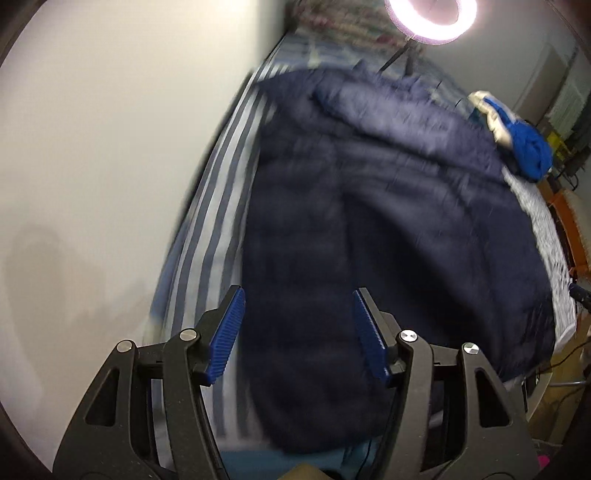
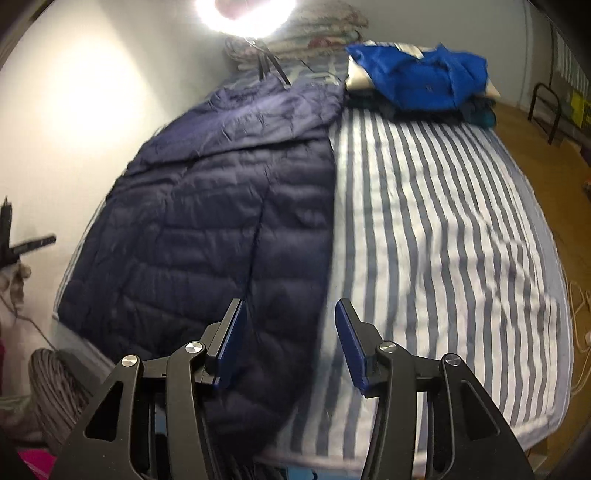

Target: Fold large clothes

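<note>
A large navy quilted puffer jacket (image 2: 207, 221) lies spread on the left half of a blue-and-white striped bed (image 2: 443, 229); it also shows in the left wrist view (image 1: 369, 229), blurred. My left gripper (image 1: 298, 295) is open and empty, above the jacket's near end. My right gripper (image 2: 290, 306) is open and empty, above the jacket's right edge near the bed's front.
A stack of folded clothes with a bright blue garment (image 2: 421, 83) on top sits at the bed's far right. A ring light (image 2: 243, 14) on a stand is at the head. A white wall (image 1: 110, 147) runs along the left side. Wooden floor (image 2: 535, 147) lies to the right.
</note>
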